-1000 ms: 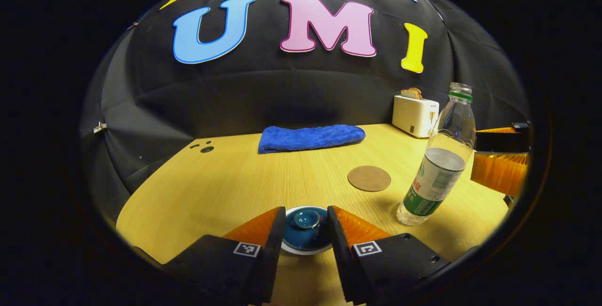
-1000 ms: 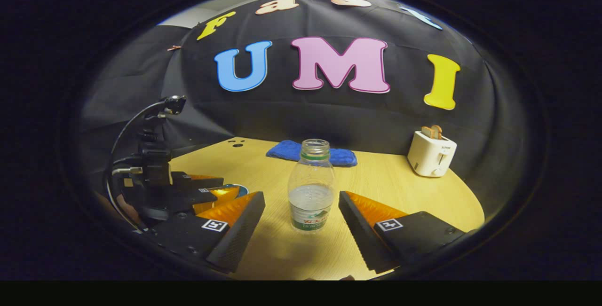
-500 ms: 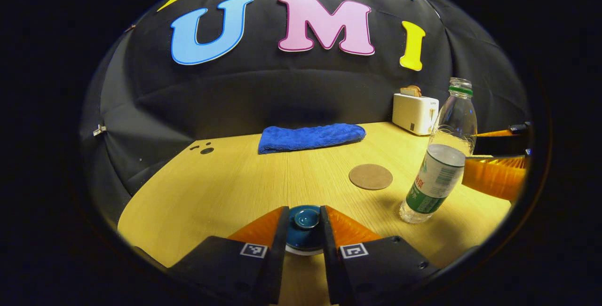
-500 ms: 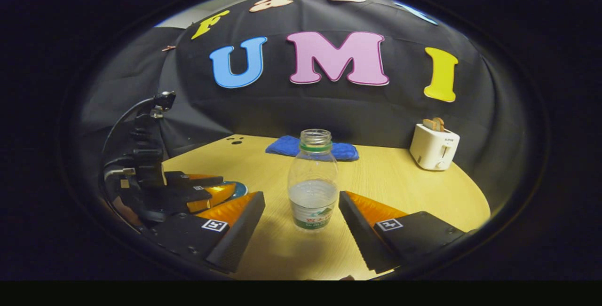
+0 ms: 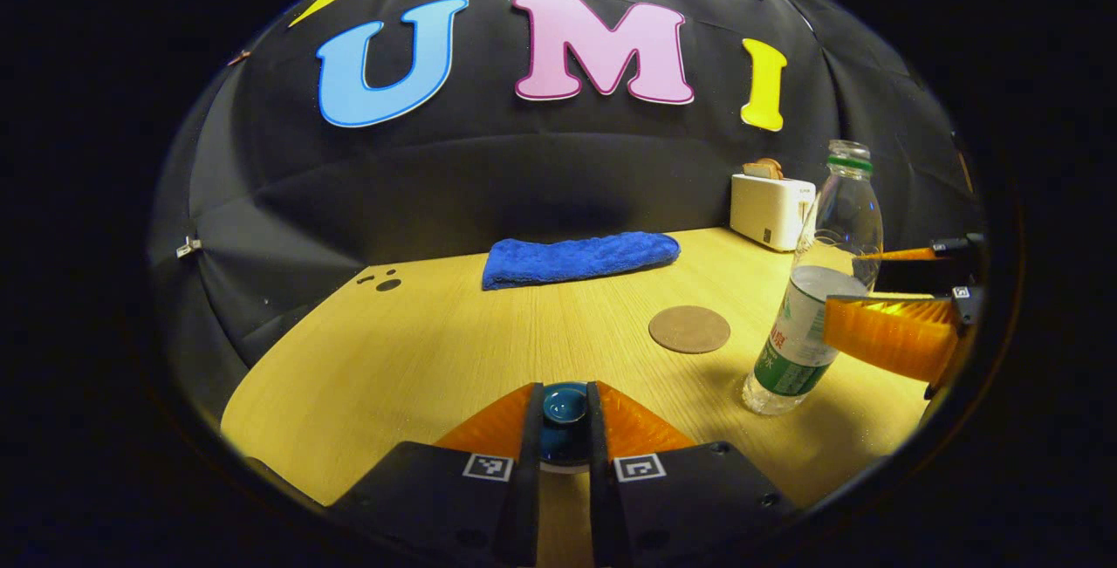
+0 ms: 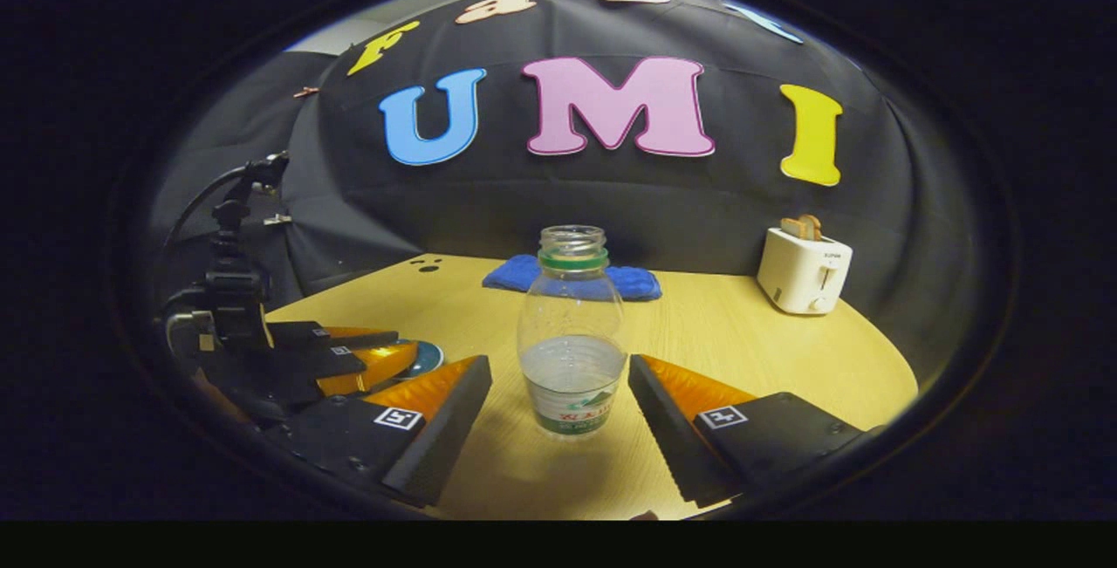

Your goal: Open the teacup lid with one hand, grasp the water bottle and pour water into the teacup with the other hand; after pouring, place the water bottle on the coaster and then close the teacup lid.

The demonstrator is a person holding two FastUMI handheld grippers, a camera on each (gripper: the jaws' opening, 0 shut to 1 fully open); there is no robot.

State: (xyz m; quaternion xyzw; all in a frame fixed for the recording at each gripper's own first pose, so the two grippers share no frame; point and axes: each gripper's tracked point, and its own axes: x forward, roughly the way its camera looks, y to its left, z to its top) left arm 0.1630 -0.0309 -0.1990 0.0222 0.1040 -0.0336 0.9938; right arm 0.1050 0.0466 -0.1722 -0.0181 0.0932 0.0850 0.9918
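Note:
A dark blue teacup lid [image 5: 565,405] sits on its cup at the near table edge. My left gripper [image 5: 563,392] is shut on the lid's knob, and the cup below is mostly hidden by the fingers. The uncapped water bottle [image 6: 572,337], partly full, stands upright on the table. My right gripper [image 6: 558,385] is open, one finger on each side of the bottle's lower half and apart from it. In the left gripper view the bottle [image 5: 816,315] stands right of the round brown coaster [image 5: 689,329]. In the right gripper view the left gripper [image 6: 403,346] covers the teacup [image 6: 428,360].
A folded blue towel [image 5: 580,256] lies at the back of the wooden table [image 5: 419,350]. A white toaster [image 6: 803,271] with bread in it stands at the back right. The black cloth wall closes off the far side.
My left gripper's fingers have closed in from wide apart onto the lid's knob. The right gripper has moved closer to the bottle, still open.

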